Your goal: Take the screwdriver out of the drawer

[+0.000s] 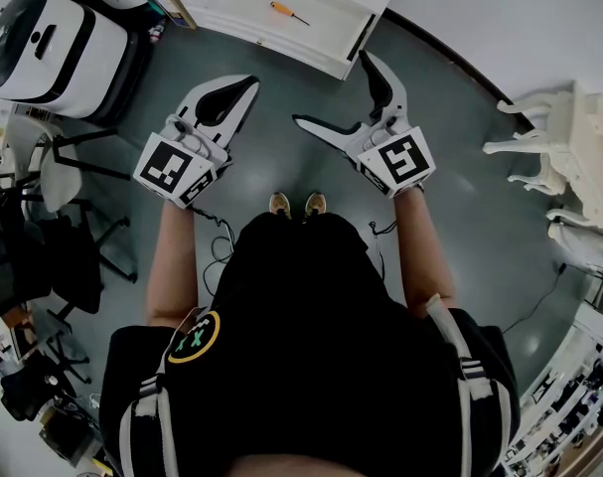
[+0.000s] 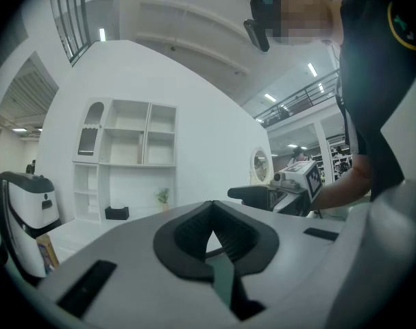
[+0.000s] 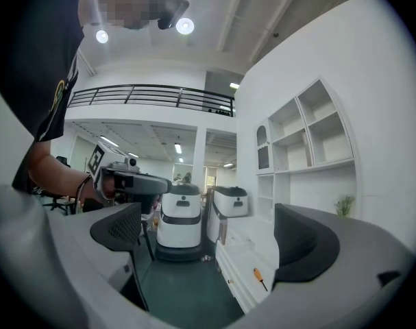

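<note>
screwdriver lies in open drawer, both tongs short of it

we stand on the grey-green floor before a white drawer pulled open. the orange-handled screwdriver lies loose on the drawer's bottom, about midway between its left and right ends and back from its front edge. our left tongs are clenched, the two black tips pressed together with nothing between them, held level before the drawer's front edge. our right tongs are released, spread wide and empty, one tip near the drawer's front right corner. in the right gripper view the screwdriver shows in the gap, well apart from both pads. neither pair touches the drawer or the tool. two white machines stand beyond the drawer's left end.
</note>
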